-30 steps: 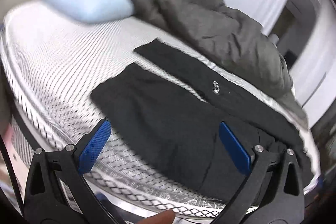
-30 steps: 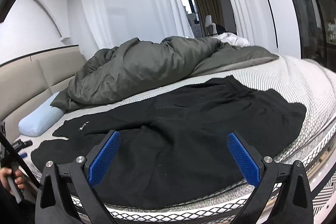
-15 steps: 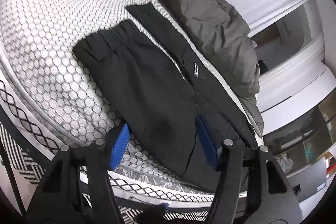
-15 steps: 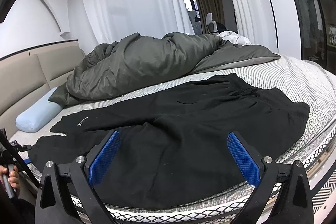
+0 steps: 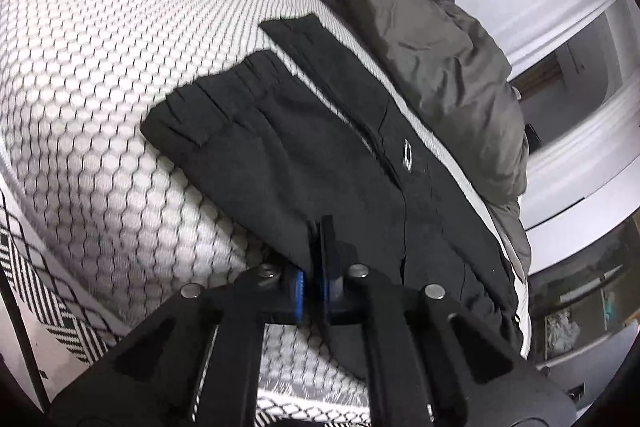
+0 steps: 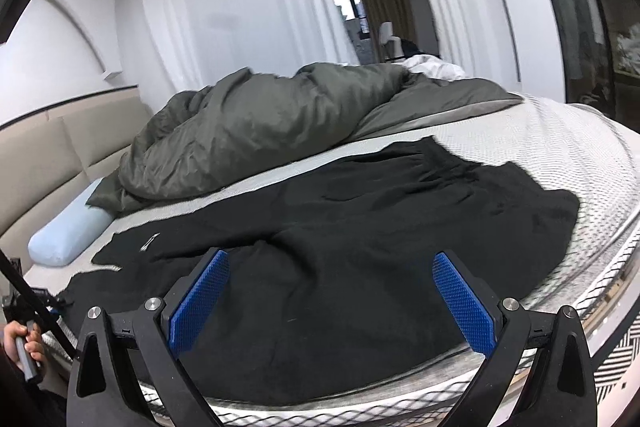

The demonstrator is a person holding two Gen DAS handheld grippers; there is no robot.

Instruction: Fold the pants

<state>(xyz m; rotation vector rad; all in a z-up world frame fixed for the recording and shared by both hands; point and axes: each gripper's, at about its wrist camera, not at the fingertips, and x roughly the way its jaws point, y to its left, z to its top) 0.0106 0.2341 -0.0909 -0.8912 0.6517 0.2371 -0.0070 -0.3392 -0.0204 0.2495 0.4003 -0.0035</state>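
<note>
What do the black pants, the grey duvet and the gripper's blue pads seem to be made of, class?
Black pants: probably soft matte knit, limp with gathered cuffs.
Crumpled grey duvet: likely smooth woven fabric over padding; puffy, faint sheen.
Blue pads of the right hand-held gripper: seemingly rubber or plastic, with a knurled grid texture.

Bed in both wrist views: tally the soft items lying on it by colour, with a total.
Black: 1, the black fabric pants, pinched at the near edge by the shut left claw.
Dark grey: 1, the crumpled dark grey duvet.
Light blue: 1, the light blue bolster pillow.
White: 1, the bunched white bedding behind the duvet.
Total: 4
</note>
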